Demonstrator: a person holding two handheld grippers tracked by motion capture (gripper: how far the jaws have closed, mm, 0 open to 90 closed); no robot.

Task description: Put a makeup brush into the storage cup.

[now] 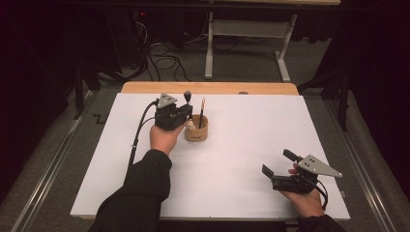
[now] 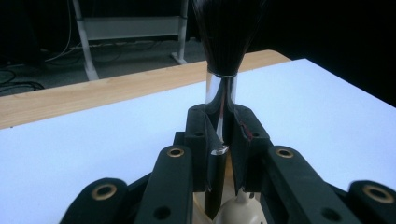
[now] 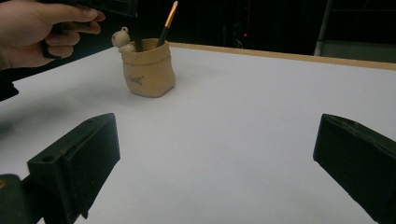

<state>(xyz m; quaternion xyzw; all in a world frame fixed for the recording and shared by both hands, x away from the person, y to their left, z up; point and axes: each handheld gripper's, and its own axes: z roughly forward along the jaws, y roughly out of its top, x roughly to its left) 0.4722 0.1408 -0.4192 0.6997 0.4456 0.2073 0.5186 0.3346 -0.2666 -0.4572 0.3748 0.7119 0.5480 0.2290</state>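
Note:
My left gripper (image 1: 185,112) is shut on a make-up brush (image 1: 187,96) and holds it upright over a small tan pot (image 1: 197,131). In the left gripper view the jaws (image 2: 223,135) pinch the brush's silver collar (image 2: 221,91), with black bristles (image 2: 229,32) above and the black handle below. The handle's lower end reaches into the pot (image 3: 148,70), next to a small bear figure (image 3: 121,36) on its rim. A thin brush with an orange end (image 3: 168,19) leans in the pot. At the near right my right gripper (image 1: 279,163) is open with nothing in it, its jaws (image 3: 215,154) wide apart over the sheet.
A white sheet (image 1: 232,145) covers a wooden table (image 1: 208,87). The left gripper's cable (image 1: 138,135) trails along the left side of the sheet. Behind the table are a desk frame (image 1: 246,34) and floor cables (image 1: 164,60).

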